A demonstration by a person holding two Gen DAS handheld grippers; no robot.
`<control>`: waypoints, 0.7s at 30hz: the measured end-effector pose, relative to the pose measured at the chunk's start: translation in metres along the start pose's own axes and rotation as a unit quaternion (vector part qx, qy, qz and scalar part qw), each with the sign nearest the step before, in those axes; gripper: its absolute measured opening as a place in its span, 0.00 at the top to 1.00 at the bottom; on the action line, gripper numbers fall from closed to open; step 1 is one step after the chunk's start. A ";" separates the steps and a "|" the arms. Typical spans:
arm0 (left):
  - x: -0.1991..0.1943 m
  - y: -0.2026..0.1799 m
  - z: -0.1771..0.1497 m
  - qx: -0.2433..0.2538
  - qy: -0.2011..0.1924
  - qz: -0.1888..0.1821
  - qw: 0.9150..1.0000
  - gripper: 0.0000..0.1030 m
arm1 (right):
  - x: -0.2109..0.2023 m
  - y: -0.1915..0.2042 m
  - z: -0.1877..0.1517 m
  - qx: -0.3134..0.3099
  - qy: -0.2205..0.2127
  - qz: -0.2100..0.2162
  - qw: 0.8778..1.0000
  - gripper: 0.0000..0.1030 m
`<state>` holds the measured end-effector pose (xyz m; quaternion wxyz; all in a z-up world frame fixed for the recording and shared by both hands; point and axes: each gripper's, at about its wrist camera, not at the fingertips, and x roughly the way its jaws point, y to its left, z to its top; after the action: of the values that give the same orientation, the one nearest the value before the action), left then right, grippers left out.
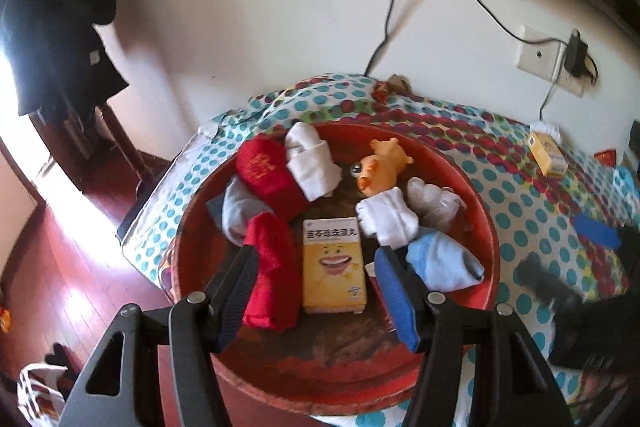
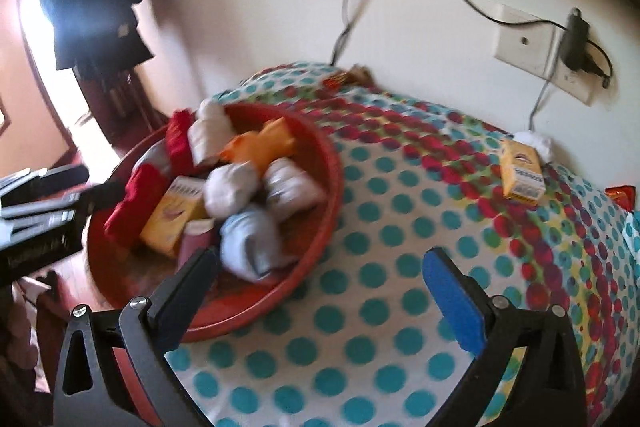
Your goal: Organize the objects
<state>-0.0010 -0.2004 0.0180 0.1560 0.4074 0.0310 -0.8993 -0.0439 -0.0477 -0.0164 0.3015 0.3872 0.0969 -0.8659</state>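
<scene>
A red round basin [image 1: 486, 227] sits on the dotted tablecloth [image 1: 520, 195]. It holds rolled red socks [image 1: 272, 279], white socks [image 1: 312, 163], a pale blue sock [image 1: 444, 263], an orange toy figure [image 1: 380, 167] and a yellow box with a smiling mouth [image 1: 334, 267]. My left gripper [image 1: 316, 259] hovers open over the basin, above the box and clear of it. My right gripper [image 2: 320, 263] stands wide open over the cloth just right of the basin [image 2: 332, 163], with nothing between its fingers. A second yellow box [image 2: 522, 173] lies at the far right with a white sock [image 2: 536, 143] behind it.
A wall socket with a plugged charger [image 2: 572, 39] and hanging cables sit behind the table. A dark coat [image 1: 60, 27] hangs at the left over a red wooden floor [image 1: 60, 267]. Snack packets [image 2: 340, 79] lie at the table's far edge.
</scene>
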 end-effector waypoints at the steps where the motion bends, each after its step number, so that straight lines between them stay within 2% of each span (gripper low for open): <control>1: -0.001 0.004 0.000 -0.005 -0.001 -0.001 1.000 0.40 | -0.001 0.007 -0.001 -0.006 0.003 0.002 1.000 0.00; 7: -0.007 0.016 -0.003 -0.005 0.004 0.025 1.000 0.40 | -0.005 0.040 -0.006 -0.030 0.020 0.018 0.999 0.00; 10: -0.007 0.021 -0.005 -0.015 0.024 0.038 0.999 0.40 | -0.005 0.052 -0.008 -0.043 0.027 0.018 0.999 0.00; 21: 0.001 0.032 -0.008 -0.034 0.042 0.032 0.998 0.40 | 0.003 0.078 -0.007 -0.060 0.057 0.014 0.996 0.00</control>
<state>0.0138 -0.2299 0.0139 0.1970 0.4404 0.0547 -0.8742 0.0059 -0.1084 -0.0183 0.3308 0.4181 0.1601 -0.8307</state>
